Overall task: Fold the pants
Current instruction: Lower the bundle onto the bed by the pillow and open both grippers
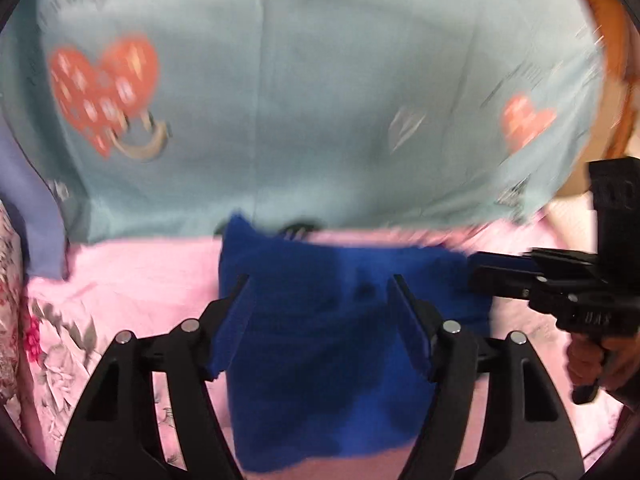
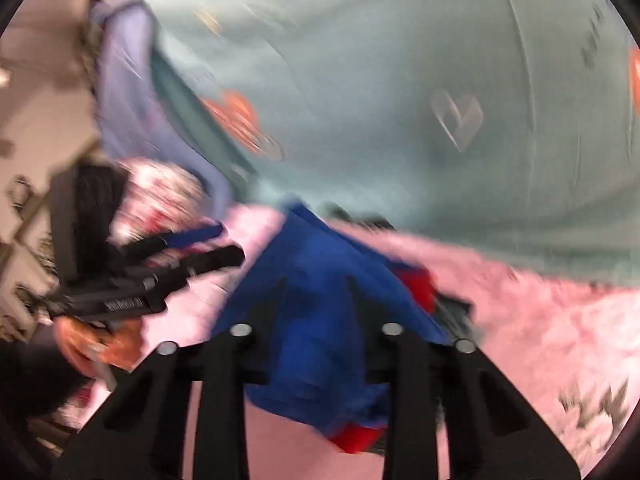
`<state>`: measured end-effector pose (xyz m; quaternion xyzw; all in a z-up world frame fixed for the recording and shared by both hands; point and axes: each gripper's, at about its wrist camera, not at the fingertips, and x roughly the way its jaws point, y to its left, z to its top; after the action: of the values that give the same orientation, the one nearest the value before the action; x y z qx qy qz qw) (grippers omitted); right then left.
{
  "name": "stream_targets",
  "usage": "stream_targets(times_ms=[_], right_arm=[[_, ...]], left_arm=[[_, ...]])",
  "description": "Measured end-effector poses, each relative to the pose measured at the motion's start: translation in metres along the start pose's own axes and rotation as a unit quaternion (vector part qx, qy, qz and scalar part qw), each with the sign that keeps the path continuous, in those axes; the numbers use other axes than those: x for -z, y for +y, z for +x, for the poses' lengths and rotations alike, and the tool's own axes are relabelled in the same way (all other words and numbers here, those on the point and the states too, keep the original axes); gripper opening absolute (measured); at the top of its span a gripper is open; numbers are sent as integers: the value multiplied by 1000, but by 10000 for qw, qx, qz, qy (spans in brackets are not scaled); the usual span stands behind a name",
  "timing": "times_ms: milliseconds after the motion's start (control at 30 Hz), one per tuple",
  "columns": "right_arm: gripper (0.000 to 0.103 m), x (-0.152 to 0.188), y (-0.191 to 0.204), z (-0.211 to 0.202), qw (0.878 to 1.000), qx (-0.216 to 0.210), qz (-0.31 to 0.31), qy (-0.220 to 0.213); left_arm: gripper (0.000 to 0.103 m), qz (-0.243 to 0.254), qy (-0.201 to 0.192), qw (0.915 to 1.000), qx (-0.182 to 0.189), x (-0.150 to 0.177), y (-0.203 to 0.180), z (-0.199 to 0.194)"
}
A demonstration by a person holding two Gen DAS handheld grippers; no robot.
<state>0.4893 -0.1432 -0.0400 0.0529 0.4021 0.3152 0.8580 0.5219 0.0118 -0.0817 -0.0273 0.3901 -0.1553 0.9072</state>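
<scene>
- The blue pants [image 1: 320, 340] lie on the pink sheet [image 1: 140, 272], already folded into a compact rectangle; a bit of red fabric [image 2: 360, 438] shows at their near edge in the right wrist view (a lining or another garment, I cannot tell which).
- The left gripper [image 1: 320, 308] hangs over the middle of the pants with its jaws wide apart, one finger on each side of the folded cloth and nothing between them. I judge it is placed so to press or smooth the fold, or it has simply let the cloth go.
- The right gripper [image 1: 486, 272] is at the right edge of the pants, pointing sideways to the cloth. In the left view its fingers look close together, but the picture is blurred and in its own view the cloth covers the tips, so I cannot tell whether it is open or clamped.
- Behind the pants lies a pale green blanket with red hearts [image 1: 320, 100], and at the left a floral cloth [image 1: 48, 340].
- The task looks nearly finished; perhaps one last fold or smoothing remains.
</scene>
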Motion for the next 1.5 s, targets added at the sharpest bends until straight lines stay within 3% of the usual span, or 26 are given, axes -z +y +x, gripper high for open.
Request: stream_targets(times_ms=[33,67,167,267,300,400,433,533,633,667,700,733,800,900,967,1000,1033,1100,1200,1267,1500], right_arm=[[2,7,-19,15,9995,198,207,132],[0,11,-32,21,9989,293,355,134],[0,15,-62,32,9970,53,766,-14],[0,14,-52,39,9988,391,280,-52],[0,12,-53,38,9987,344,376,-40],[6,4,-43,15,9978,144,648,-26],[12,3,-32,8,9980,138,597,-138],[15,17,7,-25,9991,-66,260,-327],[15,41,22,-16,9999,23,112,-8],[15,52,18,-3,9993,265,126,223],[13,60,11,11,9978,468,189,420],[3,68,2,22,9968,542,294,508],[0,74,-15,28,9962,345,653,465],[10,65,-13,6,9907,130,1285,427],[31,61,11,-23,9940,201,1072,130],[52,62,25,-38,9951,374,915,-4],[60,65,38,-51,9951,560,797,-144],[66,72,62,-78,9944,714,654,-415],[79,86,91,-105,9913,1044,636,-491],[94,98,103,-121,9888,1214,648,-576],[97,140,131,-148,9865,1498,555,-359]], left_arm=[[59,-26,222,9997,-92,5,1,18],[58,-102,452,9988,-164,9,6,37],[60,-186,525,9980,-291,19,11,64],[61,-53,520,9974,-490,20,3,65],[61,-128,586,9972,-451,18,5,61],[62,-307,377,9978,-454,5,11,22],[68,-258,218,9983,-484,4,8,4],[72,-53,102,9995,-287,20,-6,-27],[75,168,405,9987,-253,49,-21,-22],[76,192,700,9968,-329,60,-23,-7],[78,159,921,9949,-384,67,-22,8],[79,86,1094,9929,-458,73,-21,21],[79,136,1122,9916,-630,72,-25,26],[79,174,977,9927,-679,57,-40,-2],[91,114,761,9932,-869,51,-49,-31],[96,66,677,9929,-976,50,-50,-44],[96,-4,588,9927,-1051,49,-54,-57],[98,-178,530,9922,-1112,52,-56,-86],[100,-369,427,9904,-1259,62,-65,-124],[101,-391,407,9890,-1368,75,-72,-148],[101,-313,475,9897,-1315,108,-92,-204]])
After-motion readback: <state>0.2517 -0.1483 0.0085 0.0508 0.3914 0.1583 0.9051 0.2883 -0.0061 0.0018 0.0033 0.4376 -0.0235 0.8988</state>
